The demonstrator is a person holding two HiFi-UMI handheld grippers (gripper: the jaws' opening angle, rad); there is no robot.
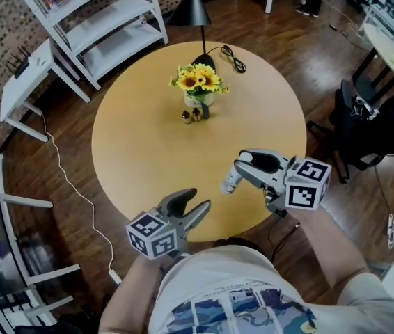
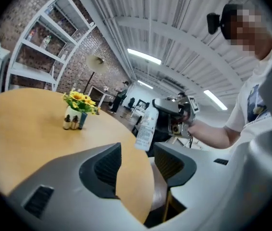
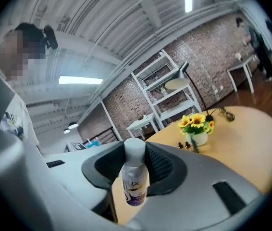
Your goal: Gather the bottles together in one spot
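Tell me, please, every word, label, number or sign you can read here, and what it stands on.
"UX", preceded by an unclear letter: label of the white bottle.
Print on the shirt: too small to read.
Small bottles by the vase: labels too small to read.
Marker cubes: square patterns, no letters.

Near half of the tabletop (image 1: 141, 165) offers open passage. Obstacles cluster at far centre: sunflower vase (image 1: 198, 99), small bottles (image 1: 186, 115) just beside it, lamp cable (image 1: 233, 58) behind.
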